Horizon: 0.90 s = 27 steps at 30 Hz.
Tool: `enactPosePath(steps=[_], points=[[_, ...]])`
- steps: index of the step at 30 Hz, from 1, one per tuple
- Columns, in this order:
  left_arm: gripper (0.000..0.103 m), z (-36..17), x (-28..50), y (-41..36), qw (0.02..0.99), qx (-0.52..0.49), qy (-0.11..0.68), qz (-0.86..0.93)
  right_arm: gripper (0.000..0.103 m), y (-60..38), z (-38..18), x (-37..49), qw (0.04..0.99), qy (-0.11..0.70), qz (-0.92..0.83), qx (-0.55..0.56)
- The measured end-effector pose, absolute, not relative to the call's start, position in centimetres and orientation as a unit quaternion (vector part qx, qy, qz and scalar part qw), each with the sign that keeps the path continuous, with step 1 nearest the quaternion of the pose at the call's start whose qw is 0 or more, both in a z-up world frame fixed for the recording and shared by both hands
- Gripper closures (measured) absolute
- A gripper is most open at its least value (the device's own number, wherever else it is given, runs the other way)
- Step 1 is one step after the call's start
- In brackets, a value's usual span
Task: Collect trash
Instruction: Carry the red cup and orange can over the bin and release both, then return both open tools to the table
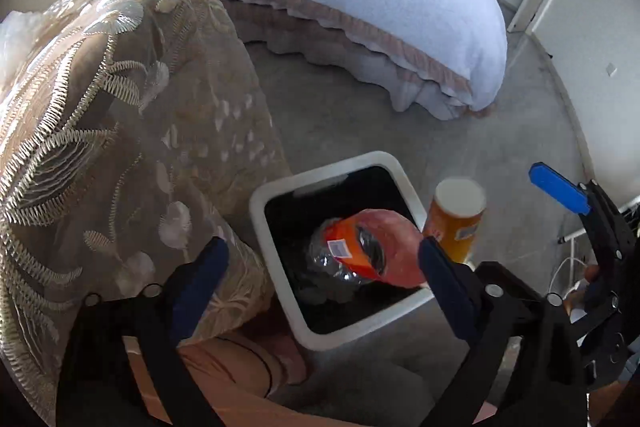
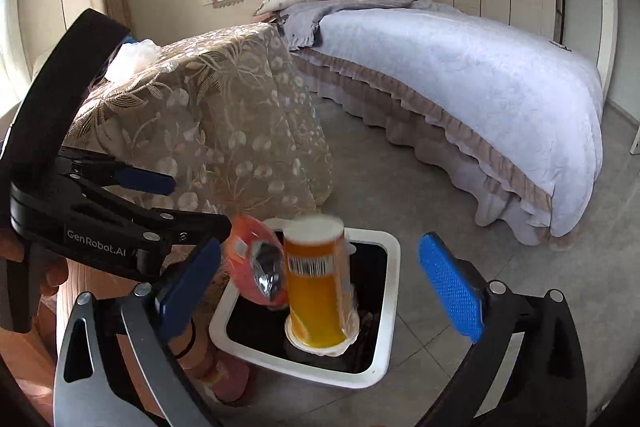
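Orange crumpled snack bag (image 1: 370, 251) and orange cylindrical cup (image 2: 318, 287) hang over the white square bin (image 2: 390, 311), at 6 o'clock. Left claw (image 1: 320, 267) and right claw (image 2: 320, 283) both gape apart, touching neither.

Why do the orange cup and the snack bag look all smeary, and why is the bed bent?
Right wrist view: the orange cup is streaked, most at its white top, a sign of motion blur; the bed bows from fisheye distortion. Left wrist view: the snack bag is soft-edged over the bin, while the patterned cloth stays sharp.
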<state>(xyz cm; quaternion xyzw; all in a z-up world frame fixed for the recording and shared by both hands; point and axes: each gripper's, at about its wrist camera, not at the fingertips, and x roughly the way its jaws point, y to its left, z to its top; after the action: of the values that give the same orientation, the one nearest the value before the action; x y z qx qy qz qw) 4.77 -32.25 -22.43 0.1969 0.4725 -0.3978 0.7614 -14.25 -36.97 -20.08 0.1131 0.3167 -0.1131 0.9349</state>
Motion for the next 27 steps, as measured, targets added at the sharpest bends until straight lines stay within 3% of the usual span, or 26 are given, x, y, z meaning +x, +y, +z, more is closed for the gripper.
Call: enactPosePath(steps=[10, 27], points=[[0.005, -22.9, 5.0, -32.9, 0.743, 0.186, 0.484, -0.423, 0.004, -38.7, -21.5, -13.6, 0.925, 0.336, -0.122, 0.129], [0.005, -16.5, 2.8, -30.8, 0.759, 0.126, 0.438, -0.465, 0.004, -37.5, -17.0, -14.3, 0.944, 0.281, -0.150, 0.083]])
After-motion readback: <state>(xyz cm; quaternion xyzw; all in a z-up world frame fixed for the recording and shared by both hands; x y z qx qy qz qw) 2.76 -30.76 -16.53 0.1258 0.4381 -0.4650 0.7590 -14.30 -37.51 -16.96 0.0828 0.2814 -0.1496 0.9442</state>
